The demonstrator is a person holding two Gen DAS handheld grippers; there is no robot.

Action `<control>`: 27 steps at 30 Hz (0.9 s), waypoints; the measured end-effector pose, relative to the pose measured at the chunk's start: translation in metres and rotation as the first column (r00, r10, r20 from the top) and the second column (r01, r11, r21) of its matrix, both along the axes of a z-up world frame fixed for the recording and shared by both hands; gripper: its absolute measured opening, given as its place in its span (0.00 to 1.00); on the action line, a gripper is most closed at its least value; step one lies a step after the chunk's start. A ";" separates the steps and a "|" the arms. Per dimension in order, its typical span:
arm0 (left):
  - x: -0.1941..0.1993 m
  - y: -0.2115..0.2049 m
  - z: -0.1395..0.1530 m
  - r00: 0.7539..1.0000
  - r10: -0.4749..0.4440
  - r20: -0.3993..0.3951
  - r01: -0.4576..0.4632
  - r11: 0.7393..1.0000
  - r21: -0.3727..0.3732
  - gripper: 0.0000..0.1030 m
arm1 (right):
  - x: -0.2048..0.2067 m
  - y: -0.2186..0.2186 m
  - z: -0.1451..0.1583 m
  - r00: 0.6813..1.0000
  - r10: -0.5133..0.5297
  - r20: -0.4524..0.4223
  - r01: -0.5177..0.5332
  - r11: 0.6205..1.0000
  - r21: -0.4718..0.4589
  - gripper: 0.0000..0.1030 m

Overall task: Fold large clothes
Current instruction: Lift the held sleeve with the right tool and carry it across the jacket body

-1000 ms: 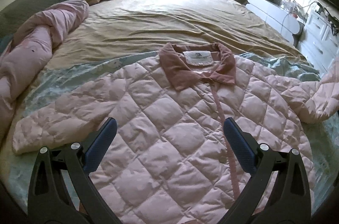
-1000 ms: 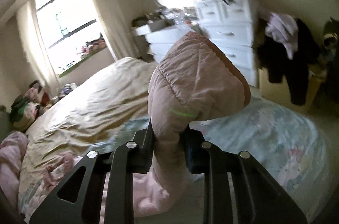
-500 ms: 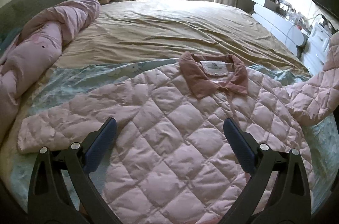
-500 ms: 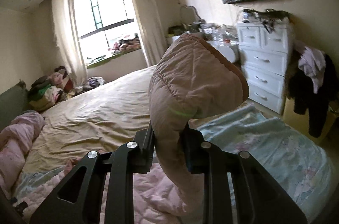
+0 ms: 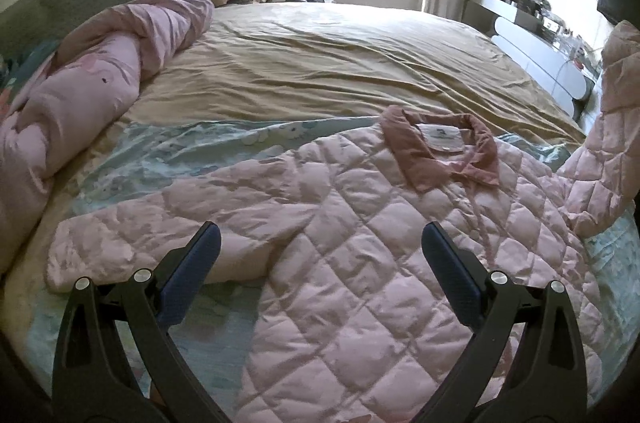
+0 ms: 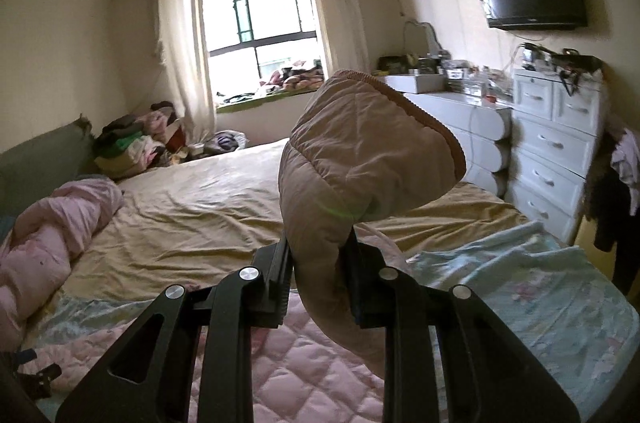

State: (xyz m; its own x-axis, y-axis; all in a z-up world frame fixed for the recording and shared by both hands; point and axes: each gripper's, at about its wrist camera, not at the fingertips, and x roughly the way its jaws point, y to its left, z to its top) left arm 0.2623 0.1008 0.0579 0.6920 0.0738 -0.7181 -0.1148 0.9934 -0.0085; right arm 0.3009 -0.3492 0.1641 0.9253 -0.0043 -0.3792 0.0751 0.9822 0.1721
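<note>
A pink quilted jacket (image 5: 360,255) lies face up on the bed, its dusty-rose collar (image 5: 440,151) toward the window and its left sleeve (image 5: 160,239) stretched out flat. My left gripper (image 5: 320,247) is open and empty, hovering over the jacket's lower left body near the armpit. My right gripper (image 6: 318,263) is shut on the right sleeve (image 6: 360,167) and holds its cuff up above the bed. That raised sleeve also shows at the right edge of the left wrist view (image 5: 608,143).
A rolled pink duvet (image 5: 80,103) lies along the bed's left side. The tan sheet (image 5: 320,63) covers the far half, a light blue cover (image 6: 520,283) the near half. White drawers (image 6: 552,151) stand to the right, a clothes pile (image 6: 132,143) by the window.
My right gripper has lifted the sleeve and swung left toward the bed's middle. My left gripper has shifted left, from over the jacket's middle to its left side near the flat sleeve.
</note>
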 end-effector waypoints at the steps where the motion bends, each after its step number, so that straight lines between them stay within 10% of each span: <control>1: 0.000 0.004 0.000 1.000 0.002 0.000 -0.002 1.000 -0.002 0.91 | 0.003 0.009 0.000 1.000 0.011 -0.001 -0.011 1.000 -0.005 0.21; 27: 0.002 0.065 -0.026 0.998 0.055 -0.034 -0.056 0.998 -0.005 0.91 | 0.043 0.175 -0.090 0.962 0.221 -0.162 -0.230 0.972 -0.038 0.21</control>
